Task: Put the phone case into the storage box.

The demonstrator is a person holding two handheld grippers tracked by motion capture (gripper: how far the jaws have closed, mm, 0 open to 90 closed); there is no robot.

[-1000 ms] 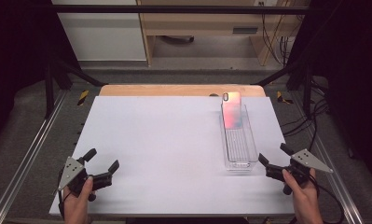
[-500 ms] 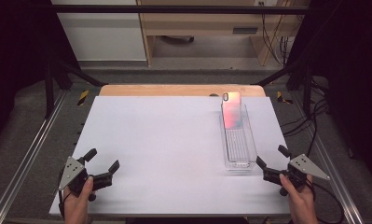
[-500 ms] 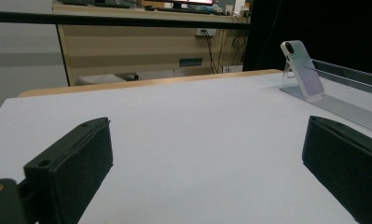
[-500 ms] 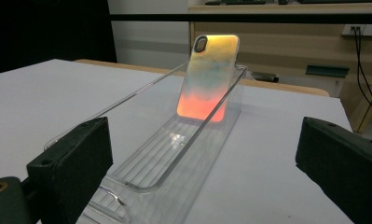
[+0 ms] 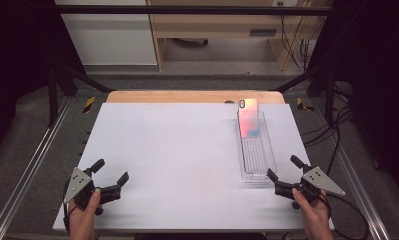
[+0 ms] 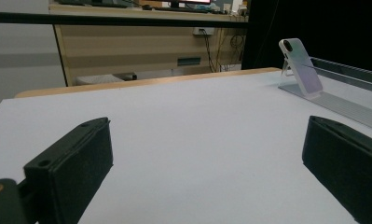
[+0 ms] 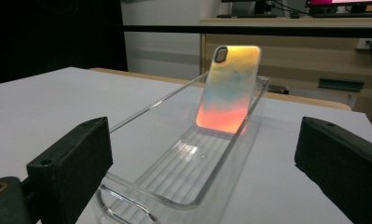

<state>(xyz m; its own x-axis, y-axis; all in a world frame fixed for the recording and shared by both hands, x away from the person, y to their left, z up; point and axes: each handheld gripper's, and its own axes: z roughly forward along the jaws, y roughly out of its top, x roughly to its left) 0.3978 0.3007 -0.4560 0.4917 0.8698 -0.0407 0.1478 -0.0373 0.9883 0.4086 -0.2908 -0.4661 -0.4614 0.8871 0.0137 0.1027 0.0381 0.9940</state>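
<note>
Phone case (image 5: pixel 248 117), iridescent pink-orange, leans upright at the far end of a clear tray (image 5: pixel 259 165) along the tabletop's (image 5: pixel 177 160) right edge in the high view. Right gripper (image 5: pixel 282 175) sits at the near right corner, just beside the tray's near end, jaws spread and empty; left gripper (image 5: pixel 111 172) rests near the near left corner, well apart, jaws likewise spread and empty.

Left gripper view: the phone case (image 6: pixel 300 67) stands far right in the tray (image 6: pixel 347 100), beyond wide-open jaws.

Right gripper view: the tray (image 7: pixel 141 205) lies between parted jaws; the phone case (image 7: pixel 228 88) leans against its far end.
</note>
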